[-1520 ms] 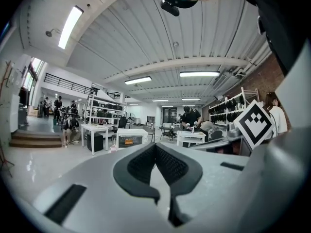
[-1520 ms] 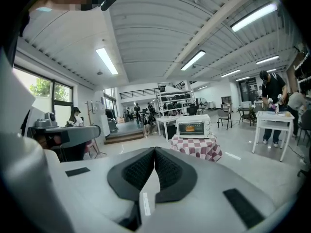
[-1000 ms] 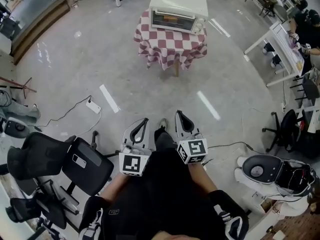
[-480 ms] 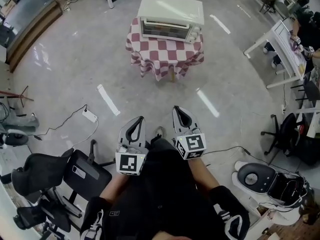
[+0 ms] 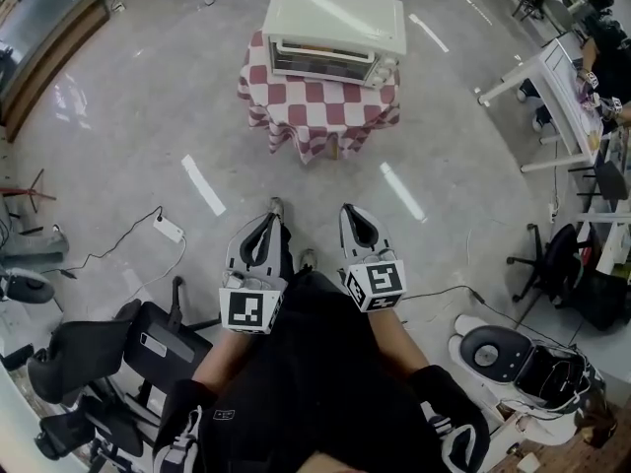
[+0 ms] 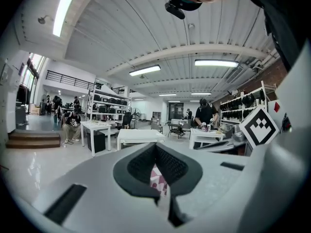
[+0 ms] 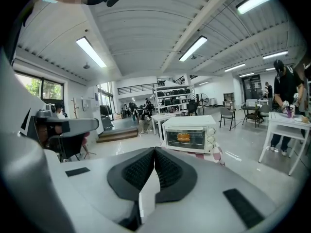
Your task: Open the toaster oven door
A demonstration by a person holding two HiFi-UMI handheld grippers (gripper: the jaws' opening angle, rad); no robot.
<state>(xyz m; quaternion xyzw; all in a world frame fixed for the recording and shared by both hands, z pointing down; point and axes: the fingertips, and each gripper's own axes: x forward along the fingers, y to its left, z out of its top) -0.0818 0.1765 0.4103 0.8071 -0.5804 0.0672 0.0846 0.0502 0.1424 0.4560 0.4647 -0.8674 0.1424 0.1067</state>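
Note:
The white toaster oven (image 5: 330,30) stands on a small table with a red-and-white checked cloth (image 5: 317,108), far ahead of me across the floor. Its glass door (image 7: 184,137) is closed, with three knobs to its right. My left gripper (image 5: 273,209) and right gripper (image 5: 347,211) are held side by side near the person's body, well short of the table. Both are shut with nothing between the jaws. The left gripper (image 6: 155,146) view shows only a strip of the checked cloth (image 6: 158,179) through its jaws. The right gripper (image 7: 154,151) points towards the oven.
Black office chairs (image 5: 148,335) stand at the lower left. A power strip with a cable (image 5: 168,229) lies on the floor to the left. A white desk (image 5: 552,72) and a person are at the right, and a white round device (image 5: 488,348) at the lower right.
The table and oven have drawn nearer and lower in the head view as the person walks forward. The left gripper has reached slightly further ahead. Both grippers stay shut.

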